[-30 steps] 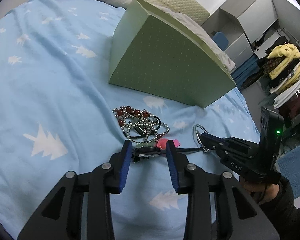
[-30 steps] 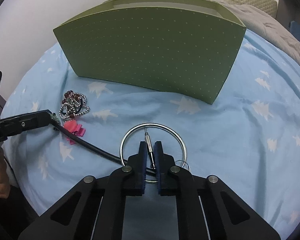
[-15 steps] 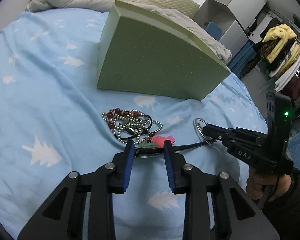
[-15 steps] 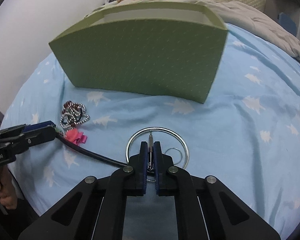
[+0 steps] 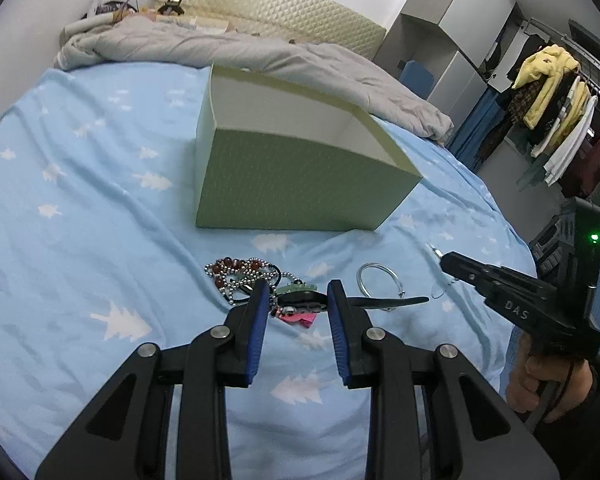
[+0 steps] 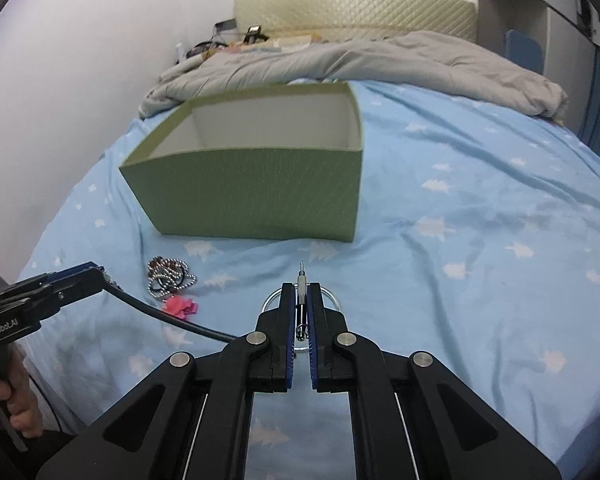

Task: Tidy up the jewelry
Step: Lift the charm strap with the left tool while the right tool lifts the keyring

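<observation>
Green dotted box (image 5: 300, 184) stands open-topped on the bed (image 5: 80, 220), toward the headboard end from the jewelry. White inner walls visible; floor of the box hidden behind its near wall in both views, so contents cannot be told.

Left gripper (image 5: 298, 294): jaws moderately wide, straddling a dark green-topped piece (image 5: 300, 296) that continues as a black strap (image 5: 384, 302) running off toward the right gripper. From the right wrist view the strap rises off the sheet to the left jaws; whether the pads actually press the piece cannot be told.

Right gripper (image 6: 300, 300): jaws narrow, pinched on a thin silver pin-like piece (image 6: 300, 284) whose tip pokes out past the fingertips. A fine wire loop (image 5: 440, 290) hangs below it.

Silver ring (image 5: 374, 278) lies flat on the sheet between the two grippers; in the right wrist view mostly hidden beneath the jaws.

Bead pile (image 5: 242, 274), silver balls mixed with dark red beads, lies just beyond the left jaws. Pink bow (image 6: 182, 306) beside it, partly covered by the left fingers.

Grey duvet (image 5: 240, 52) bunched at the head end.
</observation>
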A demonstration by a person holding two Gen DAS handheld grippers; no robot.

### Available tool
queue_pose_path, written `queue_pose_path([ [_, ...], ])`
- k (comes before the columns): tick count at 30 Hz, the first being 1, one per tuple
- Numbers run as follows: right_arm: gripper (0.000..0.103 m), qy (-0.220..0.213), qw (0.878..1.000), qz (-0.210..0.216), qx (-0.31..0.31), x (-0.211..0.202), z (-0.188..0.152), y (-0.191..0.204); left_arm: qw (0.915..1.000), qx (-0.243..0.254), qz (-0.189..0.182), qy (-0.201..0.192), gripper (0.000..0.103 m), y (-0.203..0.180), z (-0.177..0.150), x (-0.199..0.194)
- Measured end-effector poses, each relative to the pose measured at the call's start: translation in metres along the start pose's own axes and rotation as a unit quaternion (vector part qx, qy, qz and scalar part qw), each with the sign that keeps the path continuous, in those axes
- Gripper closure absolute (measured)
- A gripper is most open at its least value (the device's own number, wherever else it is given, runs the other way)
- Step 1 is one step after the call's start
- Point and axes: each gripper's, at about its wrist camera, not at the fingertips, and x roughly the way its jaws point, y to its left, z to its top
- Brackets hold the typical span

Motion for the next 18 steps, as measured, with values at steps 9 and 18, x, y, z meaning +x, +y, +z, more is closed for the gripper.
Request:
queue_pose_path([
  [9, 0.100, -0.032, 0.999, -0.010, 0.030, -0.053, -0.011, -0.001, 0.9996, -0.004, 0.022, -0.015, 0.073, -0.003, -0.005, -0.032],
  [18, 0.100, -0.048, 0.998, -0.006, 0.041, -0.083, -0.017, 0.012, 0.9988, -0.017, 0.038, -0.024, 0.073, -0.005, 0.003, -0.055],
])
